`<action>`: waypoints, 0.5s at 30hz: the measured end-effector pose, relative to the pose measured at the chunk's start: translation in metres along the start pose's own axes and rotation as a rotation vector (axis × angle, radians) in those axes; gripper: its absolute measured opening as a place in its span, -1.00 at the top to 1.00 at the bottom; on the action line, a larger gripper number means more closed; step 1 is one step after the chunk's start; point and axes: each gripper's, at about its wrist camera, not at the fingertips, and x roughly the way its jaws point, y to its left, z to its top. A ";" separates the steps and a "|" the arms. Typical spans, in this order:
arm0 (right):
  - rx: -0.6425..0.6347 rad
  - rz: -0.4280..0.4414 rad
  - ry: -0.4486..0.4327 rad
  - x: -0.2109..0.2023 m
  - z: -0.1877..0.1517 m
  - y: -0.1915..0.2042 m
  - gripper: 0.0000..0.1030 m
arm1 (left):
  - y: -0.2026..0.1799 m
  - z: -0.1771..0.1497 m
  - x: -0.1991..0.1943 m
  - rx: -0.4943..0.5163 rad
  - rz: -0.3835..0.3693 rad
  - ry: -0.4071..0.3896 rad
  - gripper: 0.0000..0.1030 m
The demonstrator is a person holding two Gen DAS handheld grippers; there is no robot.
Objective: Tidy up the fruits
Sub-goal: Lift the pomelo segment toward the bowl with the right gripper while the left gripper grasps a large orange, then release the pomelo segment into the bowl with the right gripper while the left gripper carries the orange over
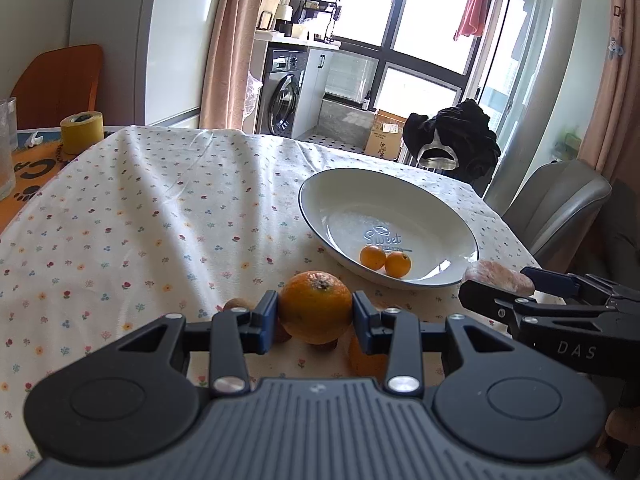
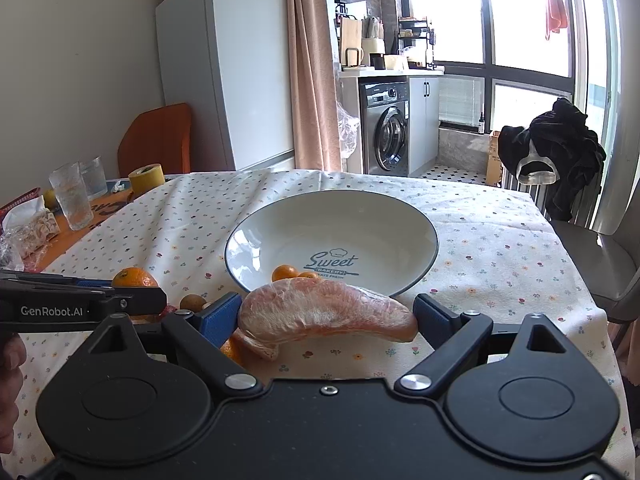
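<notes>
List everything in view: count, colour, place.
orange: 1, orange, between left fingers
pomelo wedge: 1, pink, wrapped, between right fingers
small oranges: 2, orange, in bowl
bowl: 1, white, dark rim, on table ahead
brown fruits: at least 2, brown, on cloth under left gripper
tablecloth: 1, white floral, on table
tape roll: 1, yellow, far left
glasses: 2, clear, far left
chair: 1, orange, far left
washing machine: 1, grey, background
left gripper: black, blue pads
right gripper: black, blue pads
</notes>
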 end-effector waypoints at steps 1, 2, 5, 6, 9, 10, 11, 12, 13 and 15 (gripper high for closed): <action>0.000 -0.001 -0.001 0.002 0.002 -0.001 -0.73 | 0.000 0.002 0.002 -0.001 0.000 0.001 0.26; 0.000 -0.002 -0.002 0.004 0.003 -0.002 -0.73 | 0.000 0.003 0.004 -0.001 0.000 0.001 0.26; 0.001 -0.006 -0.006 0.008 0.007 -0.006 -0.73 | -0.002 0.009 0.010 0.004 -0.005 0.005 0.26; 0.003 -0.007 -0.007 0.010 0.009 -0.007 -0.73 | -0.004 0.011 0.012 0.007 -0.007 0.005 0.26; 0.007 -0.011 -0.008 0.016 0.013 -0.011 -0.73 | -0.008 0.016 0.019 0.017 -0.014 0.006 0.26; 0.008 -0.013 -0.008 0.018 0.014 -0.013 -0.73 | -0.010 0.018 0.022 0.020 -0.017 0.008 0.26; 0.010 -0.013 -0.008 0.020 0.015 -0.014 -0.73 | -0.011 0.020 0.024 0.021 -0.020 0.010 0.26; 0.010 -0.013 -0.008 0.022 0.016 -0.015 -0.73 | -0.014 0.022 0.027 0.022 -0.023 0.012 0.26; 0.012 -0.013 -0.008 0.024 0.016 -0.017 -0.73 | -0.015 0.023 0.029 0.025 -0.026 0.014 0.26; 0.018 -0.015 -0.005 0.029 0.017 -0.020 -0.73 | -0.019 0.027 0.035 0.035 -0.031 0.017 0.26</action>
